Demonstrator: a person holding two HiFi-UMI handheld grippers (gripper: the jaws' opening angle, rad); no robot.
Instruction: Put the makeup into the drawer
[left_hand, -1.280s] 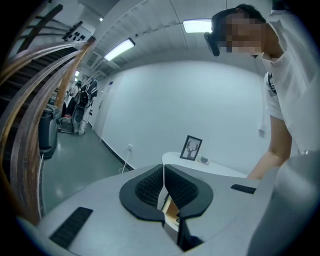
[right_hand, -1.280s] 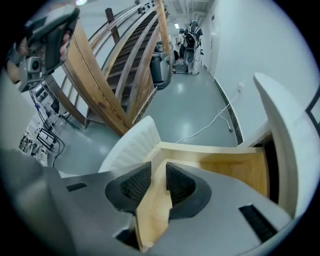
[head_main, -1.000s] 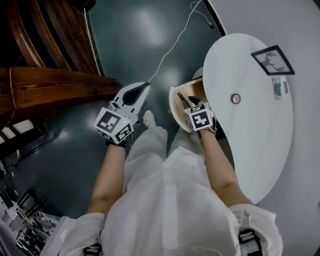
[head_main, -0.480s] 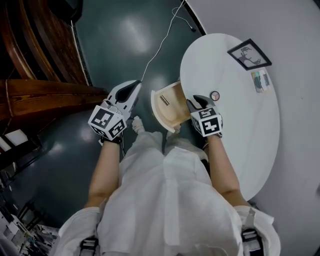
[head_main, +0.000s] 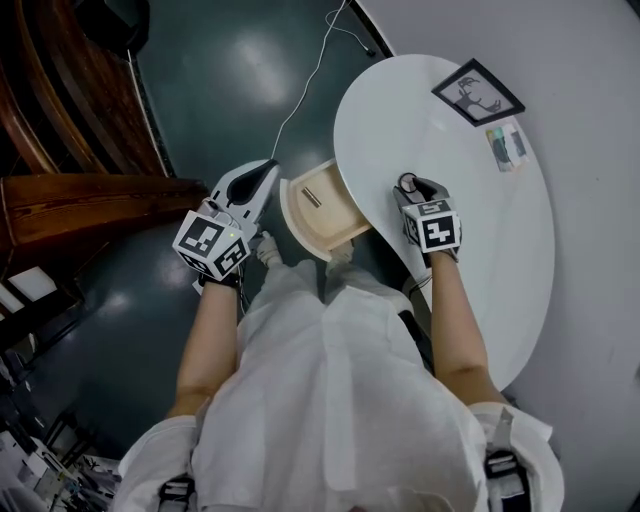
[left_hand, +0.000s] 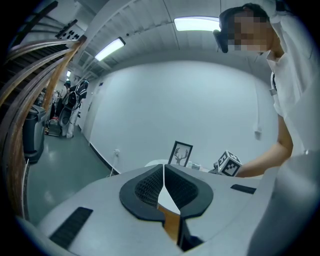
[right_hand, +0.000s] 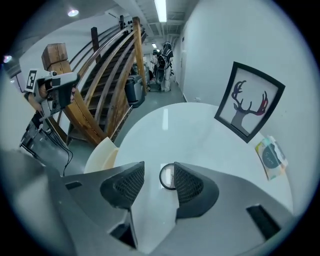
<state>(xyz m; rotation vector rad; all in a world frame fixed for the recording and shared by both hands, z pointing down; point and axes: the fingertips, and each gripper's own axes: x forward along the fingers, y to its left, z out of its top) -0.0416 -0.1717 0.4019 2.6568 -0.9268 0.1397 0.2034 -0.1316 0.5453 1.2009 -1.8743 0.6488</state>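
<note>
The right gripper (head_main: 408, 184) has been carried from the open drawer (head_main: 338, 228) rightward over the table (head_main: 480, 260). Its jaws have just been spread, and a round compact (right_hand: 167, 176) is framed between them, not yet pressed (likely the next pick). A slim stick (head_main: 312, 197) is already laid in the drawer, so one item seems stowed. The left gripper (head_main: 262, 178) is kept closed and empty, left of the drawer.

Counted: one table, one drawer, one frame (head_main: 477, 92), two grippers, one card (head_main: 508, 146), one compact, one stick.
</note>
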